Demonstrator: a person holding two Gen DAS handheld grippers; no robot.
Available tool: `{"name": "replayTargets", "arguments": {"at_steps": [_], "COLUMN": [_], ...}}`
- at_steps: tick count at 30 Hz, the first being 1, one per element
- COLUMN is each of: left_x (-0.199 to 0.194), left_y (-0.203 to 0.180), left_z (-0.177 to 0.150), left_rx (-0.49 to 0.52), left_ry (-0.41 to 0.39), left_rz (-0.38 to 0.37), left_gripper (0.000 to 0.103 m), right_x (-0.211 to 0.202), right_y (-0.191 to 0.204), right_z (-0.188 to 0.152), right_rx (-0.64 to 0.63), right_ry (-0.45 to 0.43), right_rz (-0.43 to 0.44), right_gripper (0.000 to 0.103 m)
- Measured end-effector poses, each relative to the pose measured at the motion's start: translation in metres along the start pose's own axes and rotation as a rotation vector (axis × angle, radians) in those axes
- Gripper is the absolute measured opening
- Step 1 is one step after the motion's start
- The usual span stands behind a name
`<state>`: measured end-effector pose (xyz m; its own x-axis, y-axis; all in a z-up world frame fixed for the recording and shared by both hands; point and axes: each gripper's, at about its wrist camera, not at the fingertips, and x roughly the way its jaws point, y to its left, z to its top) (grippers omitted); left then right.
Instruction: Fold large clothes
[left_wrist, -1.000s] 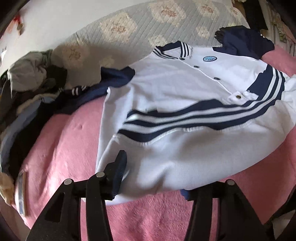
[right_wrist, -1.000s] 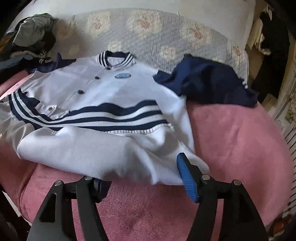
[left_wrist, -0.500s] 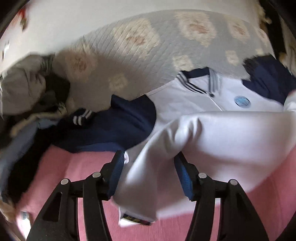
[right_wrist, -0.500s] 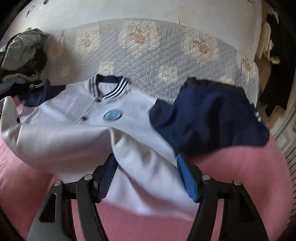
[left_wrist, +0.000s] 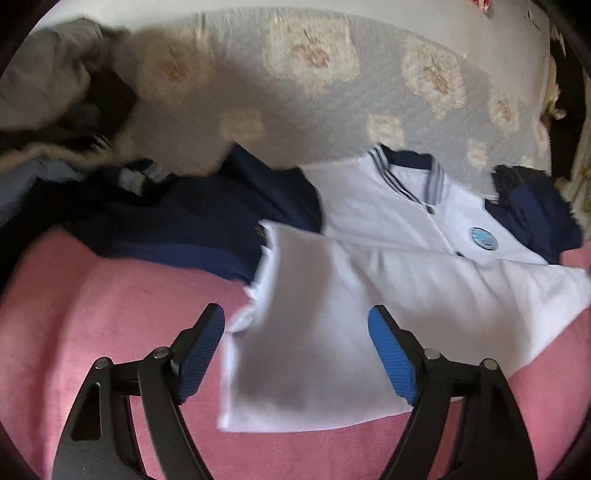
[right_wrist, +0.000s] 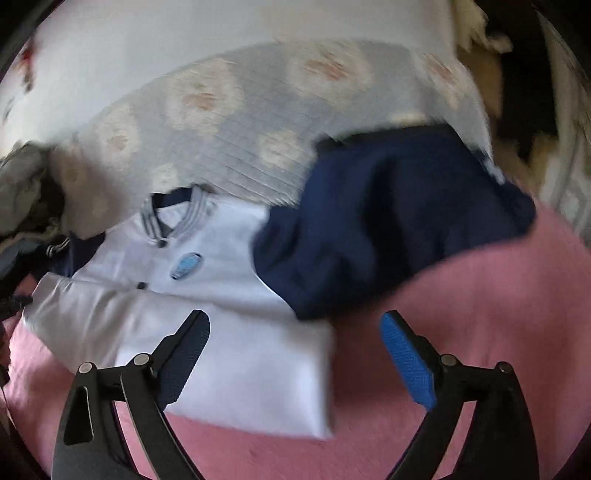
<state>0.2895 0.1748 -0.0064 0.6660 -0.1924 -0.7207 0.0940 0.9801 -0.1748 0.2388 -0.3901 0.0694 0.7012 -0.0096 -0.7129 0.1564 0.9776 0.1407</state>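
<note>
**Jacket folded up, both grippers released**

Jacket: the white knit jacket with navy sleeves and a striped collar (left_wrist: 373, 280) lies on the pink fleece bed cover (left_wrist: 110, 314), its lower half folded up over the chest. The left gripper (left_wrist: 295, 350) has just been opening; its blue-padded fingers (left_wrist: 393, 362) stand apart, the folded white corner lying between and beyond them, unpressed. The right gripper (right_wrist: 293, 354) has also just widened, fingers apart over the fold's other corner. A round light-blue badge (right_wrist: 186, 266) sits beyond the right gripper's left finger; its writing is too blurred to read. A grey quilted floral blanket (left_wrist: 314, 92) lies beyond the collar.
</note>
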Motion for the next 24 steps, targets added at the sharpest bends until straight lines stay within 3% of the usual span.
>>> {"name": "replayTargets", "arguments": {"at_steps": [2,4,6,7,9,10,12,14,16,18,19,20,22,24], "left_x": [0.012,0.02,0.013,0.007,-0.015,-0.027,-0.044,-0.049,-0.047,-0.044,-0.039,-0.035,-0.028,-0.033], "left_y": [0.003,0.002,-0.002,-0.002,0.0,0.002,0.008,0.01,0.008,0.008,0.01,0.015,0.023,0.027], "left_z": [-0.004,-0.007,-0.009,-0.01,-0.013,-0.014,-0.012,-0.011,-0.016,-0.023,-0.027,-0.032,-0.039,-0.041], "left_rx": [-0.049,-0.064,-0.044,-0.041,-0.071,-0.085,-0.089,-0.078,-0.053,-0.03,-0.04,-0.064,-0.108,-0.126], "left_ry": [0.033,0.057,0.003,-0.026,-0.11,-0.154,-0.198,-0.167,-0.151,-0.151,-0.135,-0.113,-0.087,-0.111], "left_rz": [-0.086,-0.098,-0.033,-0.033,-0.001,0.048,0.037,0.036,0.064,0.124,0.152,0.155,0.13,0.106], "left_gripper": [0.069,0.023,0.005,0.005,0.003,0.003,0.004,0.004,0.004,0.004,0.004,0.004,0.005,0.009], "right_x": [0.005,0.022,0.04,0.049,0.049,0.039,0.018,-0.001,-0.001,0.018,0.043,0.055,0.092,0.085], "right_y": [-0.017,-0.024,-0.014,0.0,0.024,0.035,0.048,0.062,0.071,0.068,0.063,0.057,0.041,0.027], "right_z": [-0.008,-0.015,-0.019,-0.021,-0.021,-0.015,-0.001,0.02,0.036,0.044,0.045,0.042,0.027,0.014], "right_rx": [0.133,0.2,0.156,0.083,-0.039,-0.07,-0.085,-0.11,-0.145,-0.159,-0.165,-0.156,-0.13,-0.105], "right_ry": [0.031,0.079,0.126,0.138,0.08,0.022,-0.07,-0.135,-0.185,-0.195,-0.146,-0.112,-0.015,-0.036], "right_rz": [0.107,0.258,0.168,0.033,-0.09,-0.074,-0.049,0.041,0.057,0.001,-0.063,-0.097,-0.254,-0.299], "right_gripper": [0.095,0.094,0.054,0.031,0.017,0.01,0.01,0.01,0.01,0.01,0.012,0.018,0.024,0.04]}}
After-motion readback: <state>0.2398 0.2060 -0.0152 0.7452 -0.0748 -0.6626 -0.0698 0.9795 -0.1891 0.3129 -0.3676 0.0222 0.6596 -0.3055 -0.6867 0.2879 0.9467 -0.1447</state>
